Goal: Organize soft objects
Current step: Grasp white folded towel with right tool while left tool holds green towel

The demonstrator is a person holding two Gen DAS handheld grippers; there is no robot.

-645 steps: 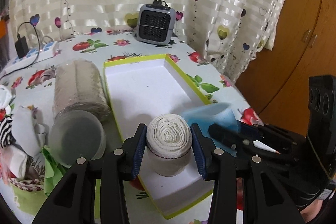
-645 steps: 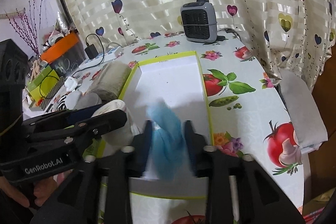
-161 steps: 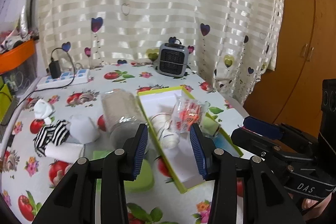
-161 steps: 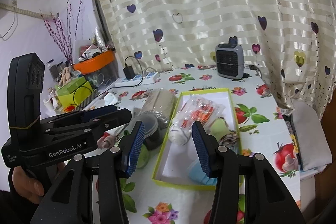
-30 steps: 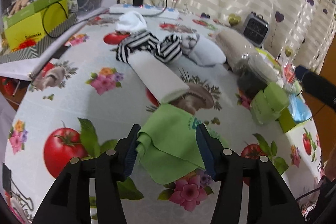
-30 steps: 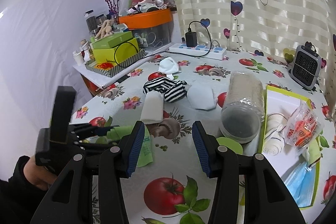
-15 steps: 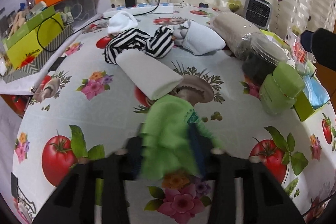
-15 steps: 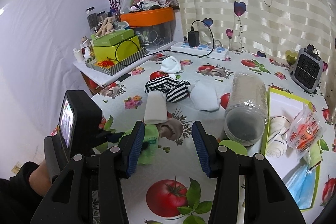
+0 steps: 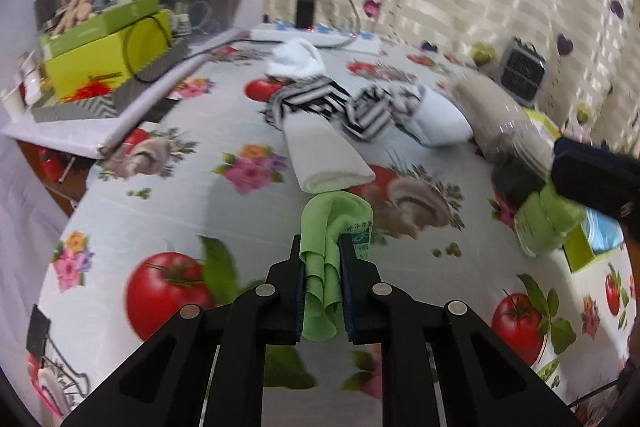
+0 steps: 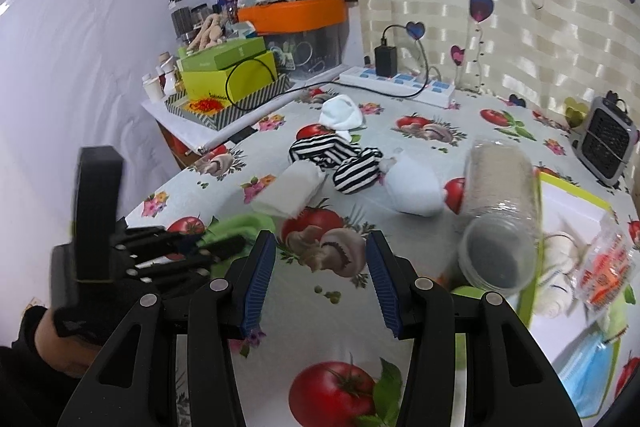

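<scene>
Fruit-print tablecloth (image 9: pixel 168 163) covers the whole table, heart curtain (image 10: pixel 500 7) behind, cluttered side shelf with an orange tub (image 10: pixel 292 13) at the far left. Yellow-green tray (image 10: pixel 576 211) sits at the right edge, already holding a rolled white cloth, a snack packet and a blue mask; a clear jar (image 10: pixel 500 211) lies on its side just beside the tray. Mid-table pile: striped sock (image 9: pixel 340 103), 2 white socks, and a folded white towel (image 9: pixel 324 155) just ahead of the held cloth. Left gripper (image 9: pixel 322 267) has just been closing and its jaws are now clamped on the green cloth (image 9: pixel 332 239), which is bunched between the pads, its front end draped forward near the towel. Right gripper (image 10: pixel 320 267) hangs with jaws wide apart, nothing between them, over the mushroom print. Risks: the grip catches only a few folds, so the cloth could slip out or unfurl and drag on the lift; the trailing end may snag the towel. Jar and green lid (image 9: pixel 548 223) lie between the cloth and the tray, so a low carry could knock them. Right gripper is also near that path, collision possible.
</scene>
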